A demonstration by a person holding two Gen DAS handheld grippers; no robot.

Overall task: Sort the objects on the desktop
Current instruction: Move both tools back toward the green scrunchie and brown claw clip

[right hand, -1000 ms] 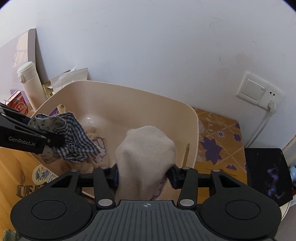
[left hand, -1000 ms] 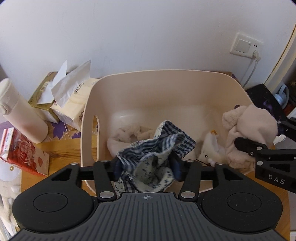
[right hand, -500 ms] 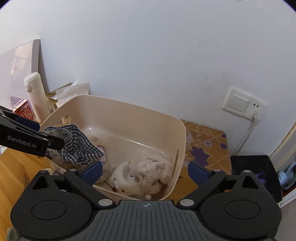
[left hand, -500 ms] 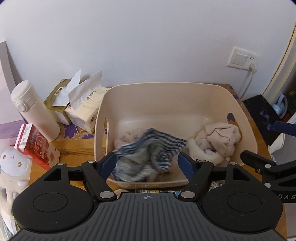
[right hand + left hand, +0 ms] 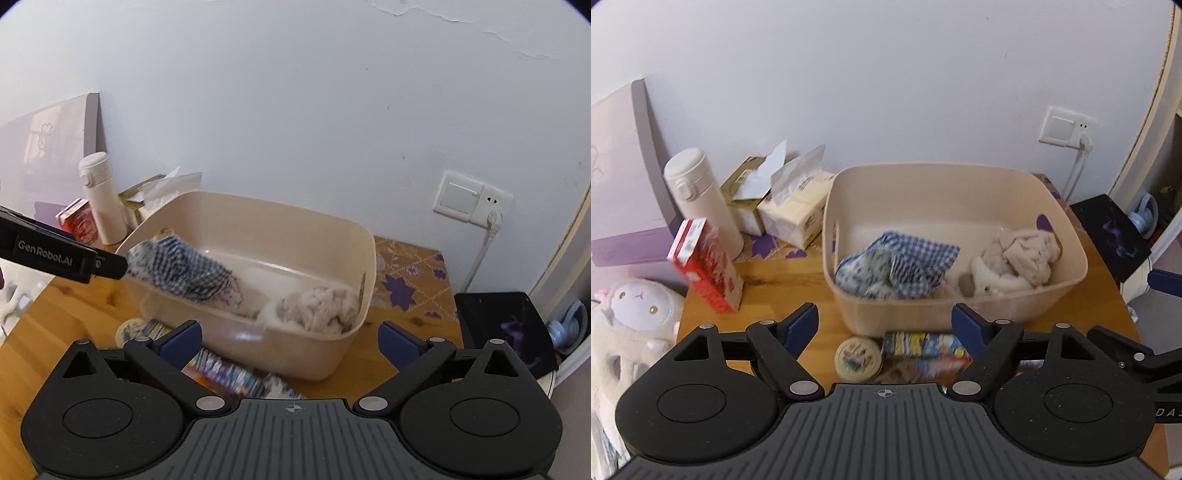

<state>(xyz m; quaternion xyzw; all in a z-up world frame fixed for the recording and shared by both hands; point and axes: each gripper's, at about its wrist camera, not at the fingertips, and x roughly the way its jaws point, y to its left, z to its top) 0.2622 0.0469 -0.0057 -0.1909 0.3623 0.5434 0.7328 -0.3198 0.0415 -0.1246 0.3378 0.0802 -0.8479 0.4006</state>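
We see the checked cloth (image 5: 899, 267) lying in the beige bin (image 5: 1067, 291), left half, with the cream cloth (image 5: 1023, 251) at its 3 o'clock, heaped on a soft toy. Bin sits on the wooden bench (image 5: 768, 277). Left gripper (image 5: 884, 325) fingers are wide and opening, nothing between them; right gripper (image 5: 290, 341) fingers wide, empty. Round tin (image 5: 857, 357) at the bin's 6 o'clock, flask (image 5: 701, 199) and red box (image 5: 707, 264) at 9.

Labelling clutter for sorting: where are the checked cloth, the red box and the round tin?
checked cloth (image 5: 916, 258), left wrist view, its middle folds
red box (image 5: 713, 266), left wrist view, its front face
round tin (image 5: 857, 357), left wrist view, its lid
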